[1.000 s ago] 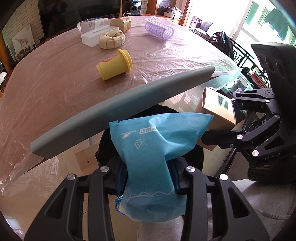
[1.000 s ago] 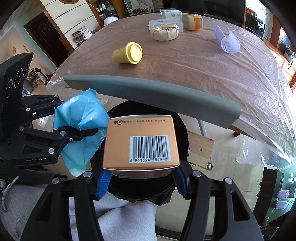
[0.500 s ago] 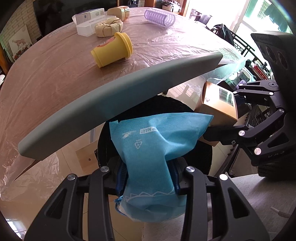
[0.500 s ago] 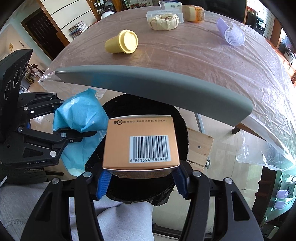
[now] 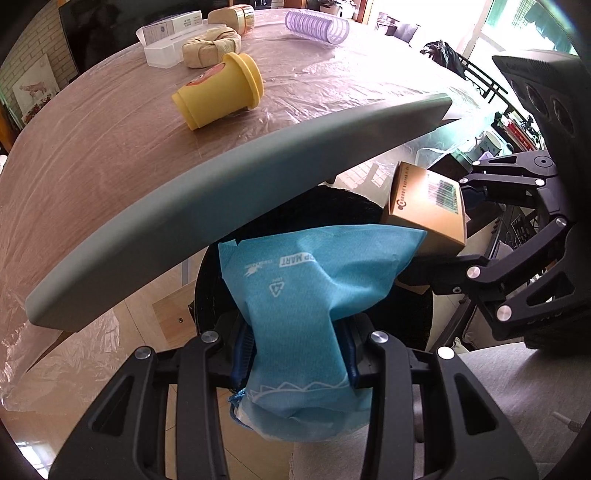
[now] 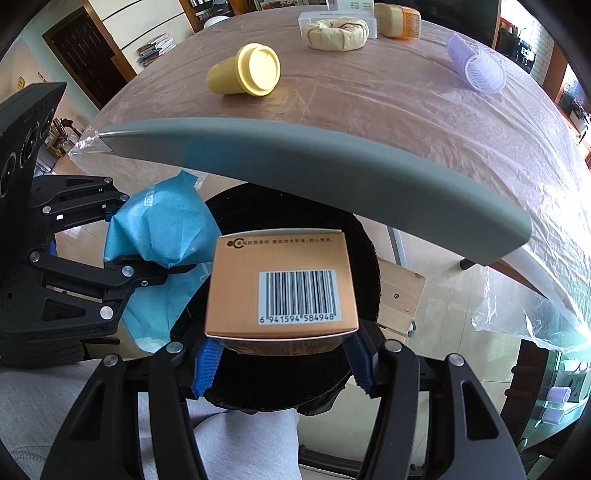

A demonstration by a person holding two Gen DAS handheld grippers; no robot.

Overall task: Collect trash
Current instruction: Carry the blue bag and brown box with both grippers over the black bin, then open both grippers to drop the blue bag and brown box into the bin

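My left gripper (image 5: 295,350) is shut on a crumpled blue bag (image 5: 310,295) and holds it over the black bin (image 5: 406,321) below the table edge. My right gripper (image 6: 282,360) is shut on an orange box with a barcode (image 6: 280,284), also above the black bin (image 6: 365,236). The right gripper and its box (image 5: 428,206) show at the right of the left wrist view. The left gripper and blue bag (image 6: 162,229) show at the left of the right wrist view.
The grey table edge (image 5: 236,177) overhangs the bin. On the plastic-covered table lie a yellow cup (image 5: 221,92), a wrapped round bundle (image 5: 210,46), a white box (image 5: 166,40), a ribbed purple tube (image 5: 317,27) and an orange jar (image 6: 399,22). A person's grey-clad legs (image 6: 243,443) are below.
Both grippers have moved a little forward and lower toward the table edge with their loads. The bag and box stay gripped over the bin.
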